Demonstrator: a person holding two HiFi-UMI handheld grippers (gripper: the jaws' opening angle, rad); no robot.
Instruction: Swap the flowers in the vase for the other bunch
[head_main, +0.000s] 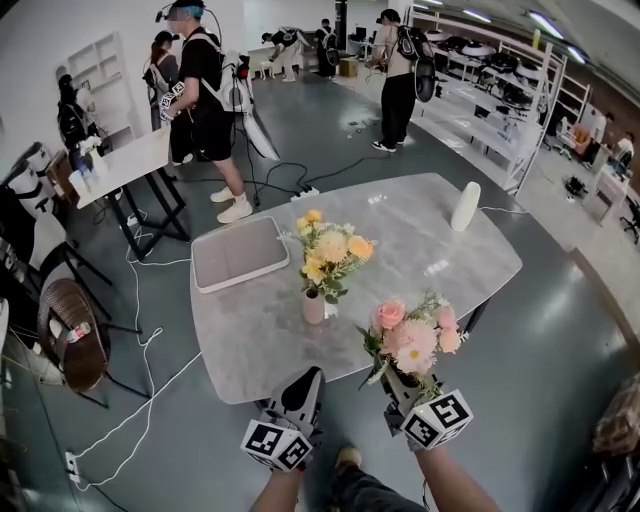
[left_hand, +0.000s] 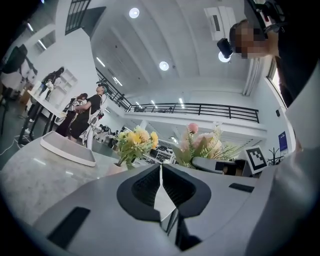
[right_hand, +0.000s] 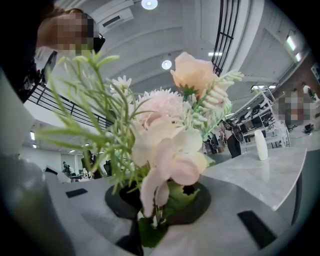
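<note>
Overall, table (head_main: 420, 250): one grey marble-look top, carrying everything below
Tray (head_main: 240, 255): one, white, on the far-left part
Bunches: two; yellow bunch (head_main: 330, 250) upright in the vase, pink bunch (head_main: 415, 335) held at the near edge, right of the vase
Grippers: two; left gripper (head_main: 305, 385) jaws together and empty, right gripper (head_main: 400, 385) clamped on the pink stems
Vase (head_main: 313, 306): one, pale, stems' long axis vertical
Key relation: vase lies just beyond the left gripper, far-left of the right; judged, the left is nearer for lifting the yellow bunch
</note>
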